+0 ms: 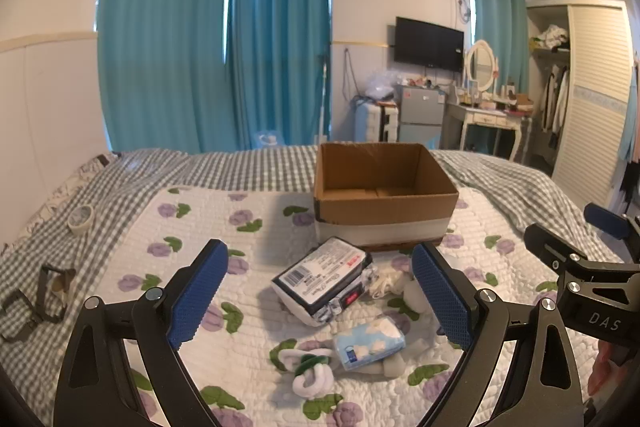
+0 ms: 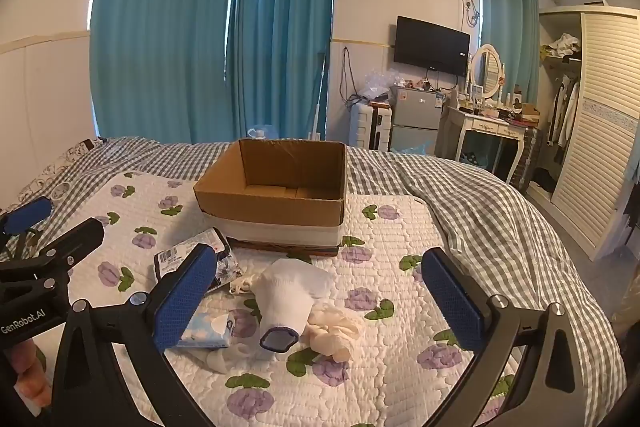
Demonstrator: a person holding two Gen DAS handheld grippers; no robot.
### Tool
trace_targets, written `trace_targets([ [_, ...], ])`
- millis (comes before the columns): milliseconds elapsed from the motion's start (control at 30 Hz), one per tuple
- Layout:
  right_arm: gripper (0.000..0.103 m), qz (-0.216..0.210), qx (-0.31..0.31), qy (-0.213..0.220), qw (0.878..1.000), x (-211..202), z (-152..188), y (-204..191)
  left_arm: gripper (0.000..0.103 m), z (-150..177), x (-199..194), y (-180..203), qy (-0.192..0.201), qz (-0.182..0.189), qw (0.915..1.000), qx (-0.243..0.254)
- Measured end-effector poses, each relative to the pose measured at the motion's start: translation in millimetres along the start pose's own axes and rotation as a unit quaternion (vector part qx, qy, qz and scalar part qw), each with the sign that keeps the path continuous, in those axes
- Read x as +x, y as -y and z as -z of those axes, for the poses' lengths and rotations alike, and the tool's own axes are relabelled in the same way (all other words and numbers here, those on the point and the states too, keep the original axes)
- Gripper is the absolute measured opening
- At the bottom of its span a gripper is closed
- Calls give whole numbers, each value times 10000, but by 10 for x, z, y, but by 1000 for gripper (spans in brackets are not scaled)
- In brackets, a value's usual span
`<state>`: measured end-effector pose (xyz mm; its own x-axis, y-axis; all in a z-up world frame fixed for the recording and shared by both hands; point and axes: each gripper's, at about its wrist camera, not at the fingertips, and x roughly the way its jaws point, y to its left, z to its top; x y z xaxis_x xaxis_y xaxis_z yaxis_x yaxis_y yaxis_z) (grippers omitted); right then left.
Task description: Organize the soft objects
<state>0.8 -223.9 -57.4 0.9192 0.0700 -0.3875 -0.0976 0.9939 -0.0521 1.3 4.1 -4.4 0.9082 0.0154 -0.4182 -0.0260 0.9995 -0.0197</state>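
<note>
An open cardboard box [image 1: 384,195] sits on the floral quilt [image 1: 248,195], and the soft things lie in a cluster just in front of it: a dark tissue pack [image 1: 320,277] nearest the box, a small blue cloud-print tissue pack [image 1: 370,343] further out, a white knotted cloth [image 1: 310,373] beside that, and a white sock [image 2: 286,303] touching a cream cloth [image 2: 334,327]. The left gripper [image 1: 320,307] and right gripper [image 2: 320,307] both hover above the cluster, spread wide and holding nothing.
</note>
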Motion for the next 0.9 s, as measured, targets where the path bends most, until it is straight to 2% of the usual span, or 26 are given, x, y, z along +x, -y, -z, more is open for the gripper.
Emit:
trace_targets([
  [900, 103, 9, -13, -21, 10000, 23, 41, -9, 95, -55, -3, -65, 20, -56, 10000, -27],
])
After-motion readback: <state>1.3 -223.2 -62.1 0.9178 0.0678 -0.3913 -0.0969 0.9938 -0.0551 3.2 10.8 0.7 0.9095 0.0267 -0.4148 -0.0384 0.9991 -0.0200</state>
